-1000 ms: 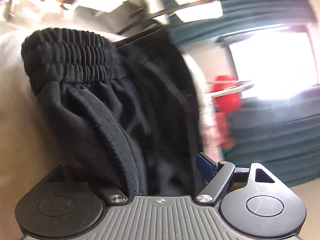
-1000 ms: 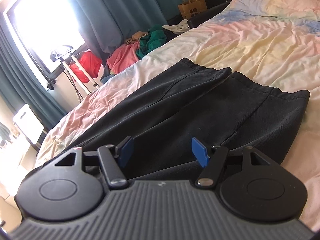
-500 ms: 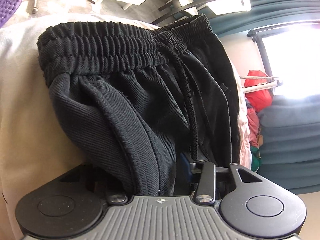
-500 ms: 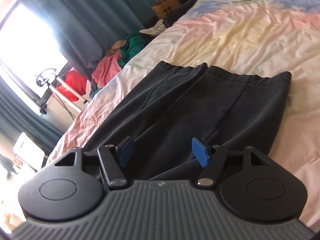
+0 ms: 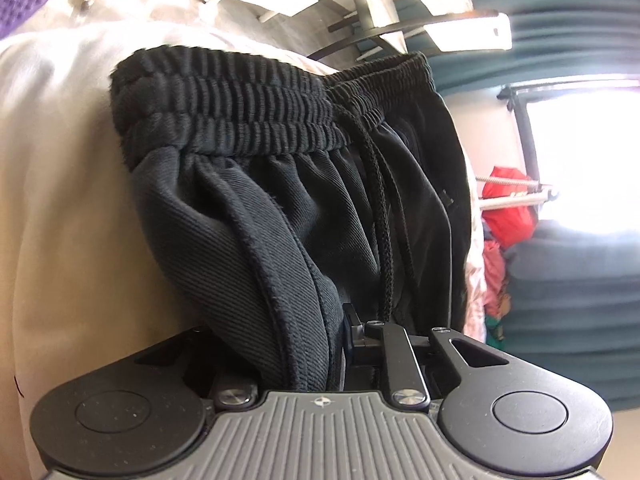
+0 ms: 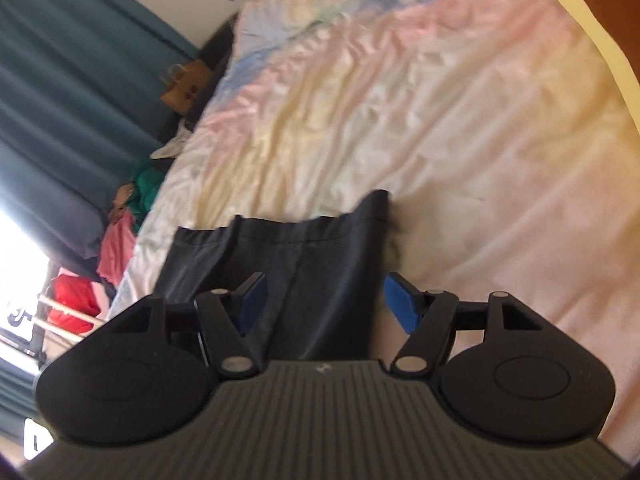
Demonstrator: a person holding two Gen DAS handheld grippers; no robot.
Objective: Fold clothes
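Note:
Black shorts (image 5: 248,216) with an elastic waistband (image 5: 240,108) and a drawstring (image 5: 384,216) lie on the bed. My left gripper (image 5: 320,344) is shut on a side fold of the shorts below the waistband. In the right wrist view the leg ends of the shorts (image 6: 304,256) lie flat on the pastel sheet (image 6: 460,120). My right gripper (image 6: 324,300) is open and empty, just above the legs, with its blue fingertips (image 6: 400,300) on either side of one leg.
Teal curtains (image 6: 60,80) and a bright window stand beyond the bed. A pile of red, pink and green clothes (image 6: 120,232) and a paper bag (image 6: 184,88) sit past the far bed edge. A red item (image 5: 508,200) hangs on a rack.
My left gripper has closed tighter on the shorts' fold and shifted slightly. My right gripper has rolled and moved toward the leg ends, staying open.

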